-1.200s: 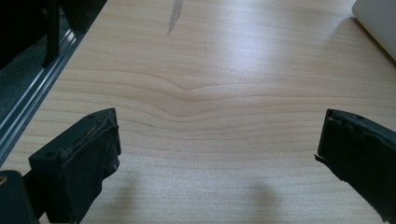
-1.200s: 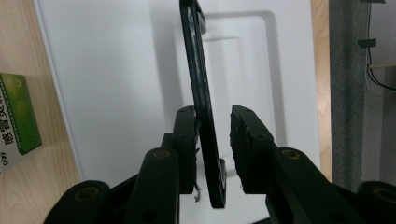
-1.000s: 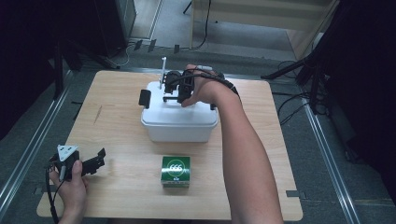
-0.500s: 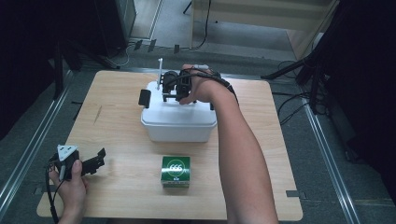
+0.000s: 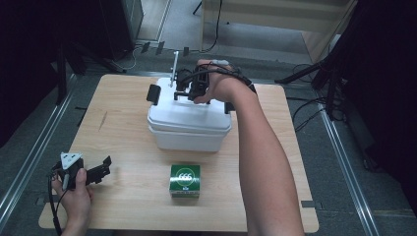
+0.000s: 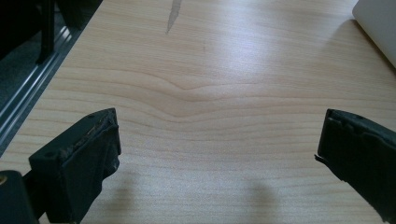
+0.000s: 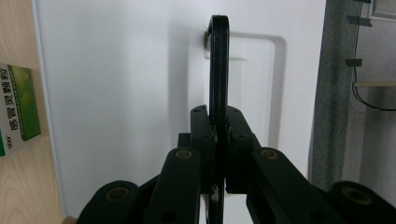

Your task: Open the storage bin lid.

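A white lidded box (image 5: pixel 189 123) stands in the middle of the wooden table (image 5: pixel 123 113). Its black carrying handle (image 7: pixel 218 60) stands upright over the lid (image 7: pixel 116 93). My right gripper (image 5: pixel 189 89) reaches over the far side of the lid and is shut on that handle (image 7: pixel 218 126). Black latches sit on the box's left (image 5: pixel 154 93) and right (image 5: pixel 227 106) ends. Near the front left corner my left gripper (image 5: pixel 101 169) rests low, open (image 6: pixel 219 135), with bare wood between its jaws.
A green carton (image 5: pixel 185 179) with white print lies in front of the box, and its edge shows in the right gripper view (image 7: pixel 18 107). A corner of the white box (image 6: pixel 378 23) sits far ahead of the left gripper. Metal rails and cables run along the floor beside the table.
The right hand has shifted slightly up and toward the far side with the handle still held. The left gripper has not moved.
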Demonstrator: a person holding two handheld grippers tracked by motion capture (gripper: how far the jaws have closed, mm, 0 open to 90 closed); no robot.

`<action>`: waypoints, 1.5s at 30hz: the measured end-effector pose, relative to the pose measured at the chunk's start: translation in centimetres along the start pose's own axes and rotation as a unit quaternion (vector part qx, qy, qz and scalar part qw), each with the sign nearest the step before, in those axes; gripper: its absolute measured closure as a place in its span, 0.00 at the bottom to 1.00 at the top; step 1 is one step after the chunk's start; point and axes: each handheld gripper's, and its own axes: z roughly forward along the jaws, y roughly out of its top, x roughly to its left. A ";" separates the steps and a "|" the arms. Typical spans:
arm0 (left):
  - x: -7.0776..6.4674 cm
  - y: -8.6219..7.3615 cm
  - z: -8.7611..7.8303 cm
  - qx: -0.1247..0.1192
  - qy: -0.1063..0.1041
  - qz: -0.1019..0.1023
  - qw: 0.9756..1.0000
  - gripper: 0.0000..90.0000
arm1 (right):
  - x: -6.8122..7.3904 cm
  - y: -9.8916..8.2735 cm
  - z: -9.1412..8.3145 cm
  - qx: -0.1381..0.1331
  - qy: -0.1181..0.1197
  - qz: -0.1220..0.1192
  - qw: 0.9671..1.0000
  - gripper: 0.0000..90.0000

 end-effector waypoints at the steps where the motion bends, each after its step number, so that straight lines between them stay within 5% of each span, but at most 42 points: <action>1: 0.0 0.0 0.0 0.000 0.000 0.000 1.000 0.00 | 0.0 0.0 0.0 0.000 0.000 0.000 1.000 0.95; 18: 0.0 0.0 0.0 -0.003 0.002 0.000 1.000 0.00 | -0.1 -3.8 -4.2 0.011 -0.017 0.019 1.000 0.95; 45: 0.0 0.0 -0.1 -0.001 0.002 0.002 1.000 0.00 | 2.0 -16.7 -6.5 0.030 -0.027 0.103 0.994 0.95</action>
